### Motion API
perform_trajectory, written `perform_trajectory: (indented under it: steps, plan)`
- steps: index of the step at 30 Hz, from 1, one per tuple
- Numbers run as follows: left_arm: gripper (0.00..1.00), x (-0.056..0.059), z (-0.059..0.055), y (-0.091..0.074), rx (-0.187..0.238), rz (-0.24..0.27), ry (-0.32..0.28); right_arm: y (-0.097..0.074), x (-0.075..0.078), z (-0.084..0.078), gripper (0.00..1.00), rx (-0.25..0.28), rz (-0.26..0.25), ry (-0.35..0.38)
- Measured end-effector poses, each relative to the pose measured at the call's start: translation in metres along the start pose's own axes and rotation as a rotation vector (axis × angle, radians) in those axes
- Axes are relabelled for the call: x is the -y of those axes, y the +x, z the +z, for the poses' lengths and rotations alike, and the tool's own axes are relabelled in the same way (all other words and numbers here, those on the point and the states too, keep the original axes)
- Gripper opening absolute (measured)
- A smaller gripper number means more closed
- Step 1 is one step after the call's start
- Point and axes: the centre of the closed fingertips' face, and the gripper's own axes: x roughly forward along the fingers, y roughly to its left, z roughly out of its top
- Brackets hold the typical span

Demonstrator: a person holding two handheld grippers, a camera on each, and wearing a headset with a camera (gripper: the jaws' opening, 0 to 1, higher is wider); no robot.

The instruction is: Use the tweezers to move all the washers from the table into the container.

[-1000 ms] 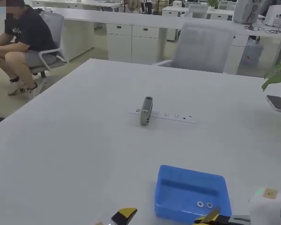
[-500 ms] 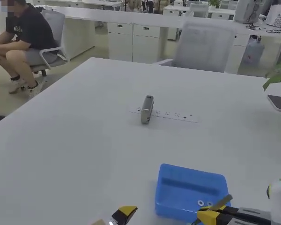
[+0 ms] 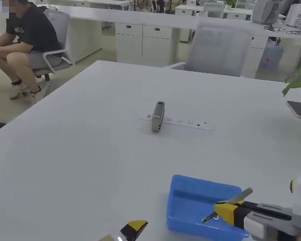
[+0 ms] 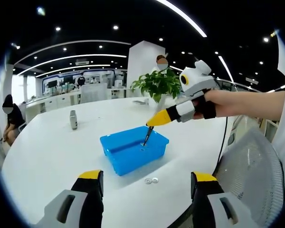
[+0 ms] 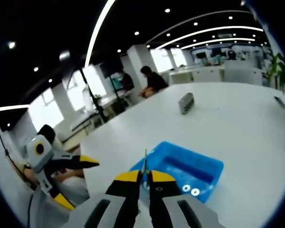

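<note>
Plainly, the white counter (image 3: 90,150) is the biggest thing, and it carries the blue container (image 3: 186,197) near the person's edge. Farther back a grey block (image 3: 157,116) stands on a flat power strip (image 3: 185,123). The strip's markings are too small to read, and no brand or label is legible anywhere.

The right tool (image 5: 145,176) has its jaws pressed together on the tweezers (image 4: 146,135). Their long axis slants down from the right, and the tip sits inside the container near its floor. Whether the tip carries a washer is too small to tell. The left tool (image 4: 147,175) hangs with its jaws spread wide and nothing between them, low at the container's near left.

Two delivered washers (image 5: 190,190) lie inside the container, near the wall closest to the right tool. Two loose washers (image 4: 151,180) lie side by side on the counter just outside the container's near wall, on the person's side.

The next pick likely turns on that relation: from the tweezers' tip the loose pair lies over the near wall and back toward the person. The left tool looks nearer to them, but the right one holds the tweezers, so it would probably have to lift clear of the wall and draw back.
</note>
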Motion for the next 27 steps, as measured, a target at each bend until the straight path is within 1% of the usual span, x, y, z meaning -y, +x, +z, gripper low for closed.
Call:
perform_trajectory:
  steps: [6, 7, 9, 13, 17, 19, 24, 27]
  plan:
    - [0.76, 0.0, 0.0, 0.0, -0.002, 0.001, 0.002, 0.009, 0.012, -0.003, 0.03, -0.028, -0.008, 0.005]
    - [0.76, 0.0, 0.0, 0.0, 0.0, 0.001, 0.001, 0.011, 0.016, -0.005, 0.03, -0.038, -0.01, 0.004]
    - [0.76, 0.001, 0.004, -0.001, 0.02, -0.004, -0.007, 0.014, 0.02, -0.008, 0.03, -0.054, -0.016, -0.001]
    - [0.76, 0.0, 0.003, -0.001, 0.014, -0.002, -0.008, 0.02, 0.027, -0.012, 0.03, -0.076, -0.027, -0.01]
    - [0.76, 0.002, 0.003, -0.001, 0.017, -0.007, -0.007, 0.026, 0.03, -0.02, 0.03, -0.12, -0.019, -0.045]
    - [0.76, 0.002, 0.005, -0.001, 0.024, -0.008, -0.012, 0.028, 0.034, -0.022, 0.03, -0.142, -0.026, -0.068]
    - [0.76, 0.0, 0.004, 0.0, 0.02, -0.004, -0.017, 0.034, 0.042, -0.022, 0.03, -0.153, -0.048, -0.099]
    - [0.75, 0.001, 0.003, 0.0, 0.015, -0.005, -0.015, 0.037, 0.046, -0.022, 0.03, -0.164, -0.067, -0.132]
